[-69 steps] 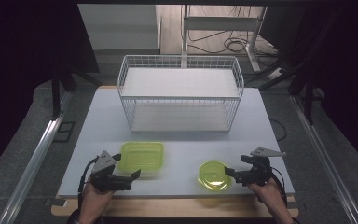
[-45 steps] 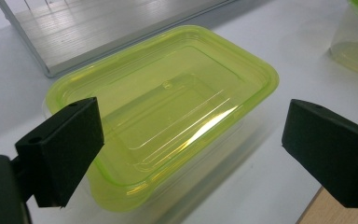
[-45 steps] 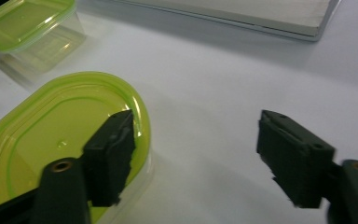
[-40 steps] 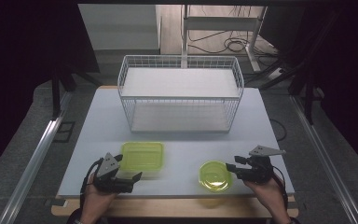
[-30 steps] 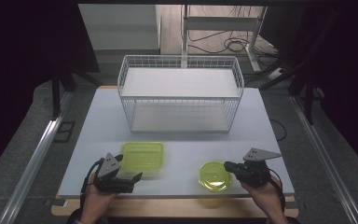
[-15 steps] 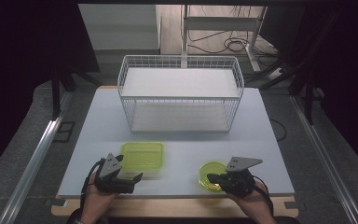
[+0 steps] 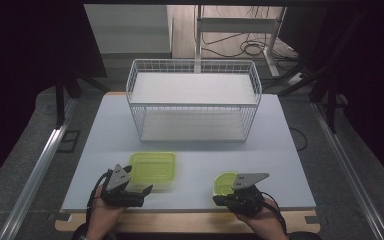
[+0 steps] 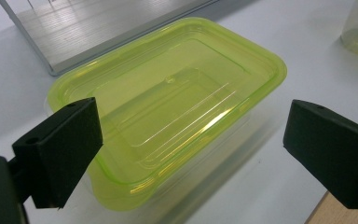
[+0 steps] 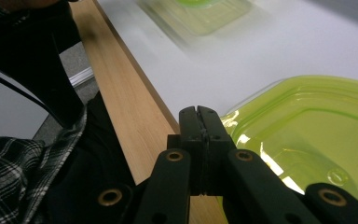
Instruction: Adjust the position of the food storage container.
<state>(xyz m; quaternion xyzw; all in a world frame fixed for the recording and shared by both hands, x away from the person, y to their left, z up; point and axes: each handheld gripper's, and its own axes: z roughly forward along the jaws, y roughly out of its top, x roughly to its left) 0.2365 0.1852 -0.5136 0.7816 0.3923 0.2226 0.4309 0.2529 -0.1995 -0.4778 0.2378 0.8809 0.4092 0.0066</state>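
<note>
Yellow-green rectangular container [image 8: 168, 116] sits near the table's [image 7: 280, 150] front edge between the left gripper's [image 8: 191, 144] wide-spread jaws, while the right gripper [image 9: 199, 121], jaws pressed together on nothing, rests beside the smaller container [image 9: 307, 135], which it could nudge overboard.

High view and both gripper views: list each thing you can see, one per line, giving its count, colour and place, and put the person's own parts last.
Wire basket: one, white, far middle of the table.
Rectangular container: one, yellow-green, translucent, near left, between the open left jaws.
Small container: one, yellow-green, near right, beside the right gripper.
Table: one, white top, wooden near edge.
Left gripper: one, black, open.
Right gripper: one, black, shut on nothing, at the small container's rim.
Hands: two, at the near edge.
</note>
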